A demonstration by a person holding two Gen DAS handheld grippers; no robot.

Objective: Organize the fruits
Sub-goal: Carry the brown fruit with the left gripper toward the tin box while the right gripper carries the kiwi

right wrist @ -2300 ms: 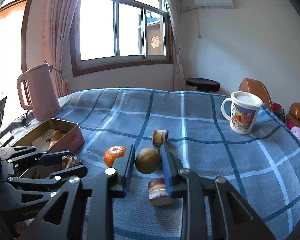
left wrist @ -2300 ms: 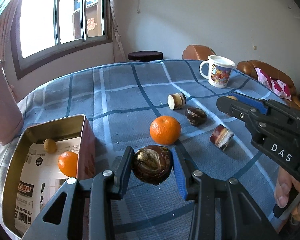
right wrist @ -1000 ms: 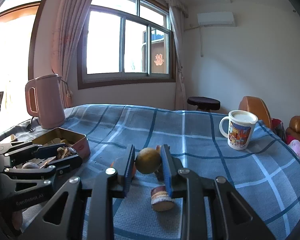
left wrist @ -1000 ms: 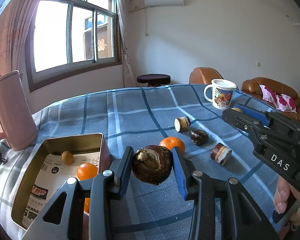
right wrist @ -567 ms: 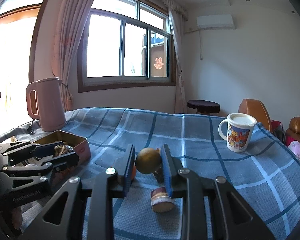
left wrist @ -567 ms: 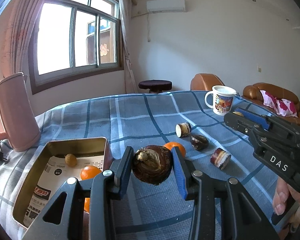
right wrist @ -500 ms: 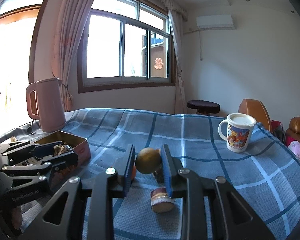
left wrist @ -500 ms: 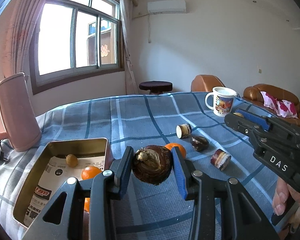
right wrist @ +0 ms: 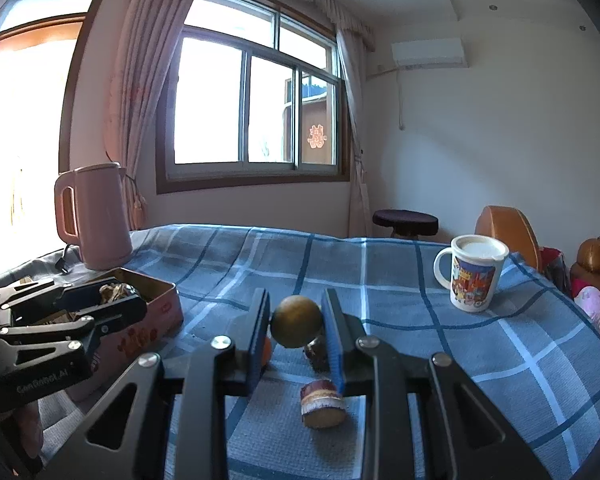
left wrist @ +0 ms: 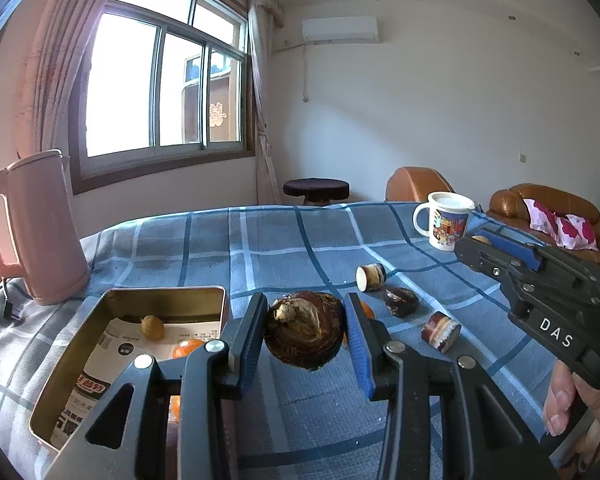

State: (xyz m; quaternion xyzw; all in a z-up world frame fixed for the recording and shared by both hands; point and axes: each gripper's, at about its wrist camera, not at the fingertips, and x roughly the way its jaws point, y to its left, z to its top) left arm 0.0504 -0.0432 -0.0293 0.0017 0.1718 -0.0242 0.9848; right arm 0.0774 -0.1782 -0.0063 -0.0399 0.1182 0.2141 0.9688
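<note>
Currently both grippers carry fruit toward the tin box (left wrist: 100, 320), which sits at the near left of the table, just in front of the pink kettle (left wrist: 36, 232). The dark brown bulb-like fruit (left wrist: 304, 334) is clamped between the pads of the left gripper (left wrist: 304, 344), held clear of the blue checked tablecloth (left wrist: 284, 248) and just right of the box's near right corner. The small round brown fruit (right wrist: 296, 321) is gripped in the narrowly closed right gripper (right wrist: 296, 332), also lifted above the cloth.

Inside the box lie a small tan fruit (left wrist: 153, 328) and an orange (left wrist: 186, 348), resting on printed paper.

Step in hand, as judged: transport to the box. The next move calls for shifting the left gripper leftward over the box opening, lowering it, then spreading the pads; the right gripper would follow.

Remaining on the cloth to the right: a second orange (left wrist: 366, 310), partly hidden, a dark fruit (left wrist: 400, 301) and two short cut pieces (left wrist: 370, 277). A mug (left wrist: 444, 220) stands far right.
</note>
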